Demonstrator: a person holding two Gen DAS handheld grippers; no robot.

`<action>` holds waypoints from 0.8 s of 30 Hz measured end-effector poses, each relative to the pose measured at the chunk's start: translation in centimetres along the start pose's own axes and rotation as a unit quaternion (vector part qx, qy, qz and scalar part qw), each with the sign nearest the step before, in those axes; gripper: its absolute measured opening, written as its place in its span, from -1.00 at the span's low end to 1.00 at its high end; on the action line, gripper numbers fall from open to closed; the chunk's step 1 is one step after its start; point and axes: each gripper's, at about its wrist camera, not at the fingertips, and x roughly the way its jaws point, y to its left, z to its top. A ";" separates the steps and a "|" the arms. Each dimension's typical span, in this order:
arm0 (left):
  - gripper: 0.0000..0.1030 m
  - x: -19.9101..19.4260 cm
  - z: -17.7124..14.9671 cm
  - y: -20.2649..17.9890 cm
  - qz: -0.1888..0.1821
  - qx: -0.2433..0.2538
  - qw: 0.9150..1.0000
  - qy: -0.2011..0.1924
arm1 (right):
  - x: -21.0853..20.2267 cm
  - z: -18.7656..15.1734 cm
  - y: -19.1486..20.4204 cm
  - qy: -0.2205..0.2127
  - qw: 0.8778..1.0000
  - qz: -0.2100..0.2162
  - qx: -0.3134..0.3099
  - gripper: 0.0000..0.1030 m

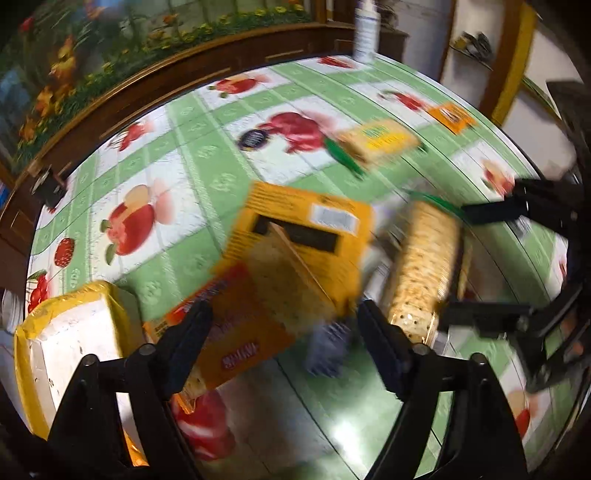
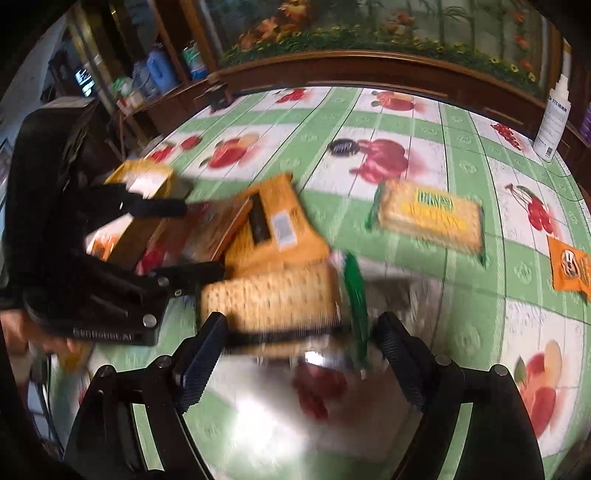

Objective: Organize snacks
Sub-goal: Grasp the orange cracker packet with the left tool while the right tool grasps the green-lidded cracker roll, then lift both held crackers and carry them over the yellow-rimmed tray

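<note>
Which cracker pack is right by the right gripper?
The long clear pack with green ends, lying just ahead of the right gripper. The other green-ended pack has a yellow label and lies farther off.

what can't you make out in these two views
- Left wrist view: print on the yellow cracker box is smeared by motion blur.
- Left wrist view: white bottle is cut off by the top edge.
- Right wrist view: orange packet is cut off by the fisheye rim.

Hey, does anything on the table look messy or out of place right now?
Yes. The yellow cracker box lies tilted across an orange packet in a loose heap, with a clear cracker sleeve beside it. Another cracker pack lies apart, askew.
</note>
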 end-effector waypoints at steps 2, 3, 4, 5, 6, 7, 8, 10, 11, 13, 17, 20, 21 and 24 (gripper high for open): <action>0.64 -0.8 -1.3 -1.7 -0.019 0.017 1.000 0.003 | -1.1 -1.8 -0.2 0.010 1.000 -0.023 -0.017 0.64; 0.66 -1.1 -2.0 -2.5 -0.032 0.022 0.999 0.006 | -1.7 -2.7 -0.3 0.014 0.999 -0.027 -0.023 0.64; 0.66 -1.7 -2.7 -3.5 -0.049 0.028 0.998 0.011 | -2.3 -3.6 -0.4 0.016 0.999 -0.026 -0.027 0.65; 0.66 -2.1 -3.3 -4.1 -0.070 0.030 0.997 0.018 | -3.1 -4.3 -0.5 0.012 0.999 -0.024 -0.028 0.65; 0.66 -2.6 -3.7 -4.7 -0.090 0.033 0.995 0.025 | -3.9 -5.0 -0.6 0.005 0.999 -0.028 -0.025 0.65; 0.66 -3.0 -4.0 -5.3 -0.103 0.035 0.993 0.035 | -4.5 -5.3 -0.7 -0.002 0.999 -0.033 -0.020 0.65; 0.66 -3.2 -4.1 -5.6 -0.098 0.034 0.994 0.041 | -5.0 -5.5 -0.8 -0.010 0.999 -0.037 -0.010 0.65; 0.66 -3.6 -4.1 -5.6 -0.055 0.029 0.997 0.035 | -5.8 -5.5 -0.7 -0.026 0.999 -0.034 0.014 0.65; 0.67 -3.5 -4.0 -5.4 -0.030 0.024 0.999 0.033 | -6.0 -5.4 -0.6 -0.033 0.999 -0.032 0.026 0.65; 0.67 -3.1 -3.9 -4.4 0.024 -0.006 0.999 0.035 | -5.7 -4.9 -0.2 -0.038 0.997 -0.032 0.060 0.65; 0.60 -1.7 -4.8 -3.0 0.017 -0.087 0.994 0.058 | -3.0 -4.1 1.8 -0.026 0.997 -0.043 0.059 0.53; 0.62 -0.4 -6.3 -2.1 0.019 -0.146 0.986 0.073 | -1.0 -3.9 2.0 -0.006 0.997 -0.048 0.061 0.45; 0.62 -0.7 -6.6 -2.1 0.025 -0.155 0.986 0.055 | -0.8 -4.0 1.9 -0.008 0.997 -0.041 0.064 0.42; 0.63 -0.8 -7.1 -2.4 0.034 -0.164 0.985 0.039 | -0.1 -4.2 1.8 0.003 0.996 -0.068 0.062 0.12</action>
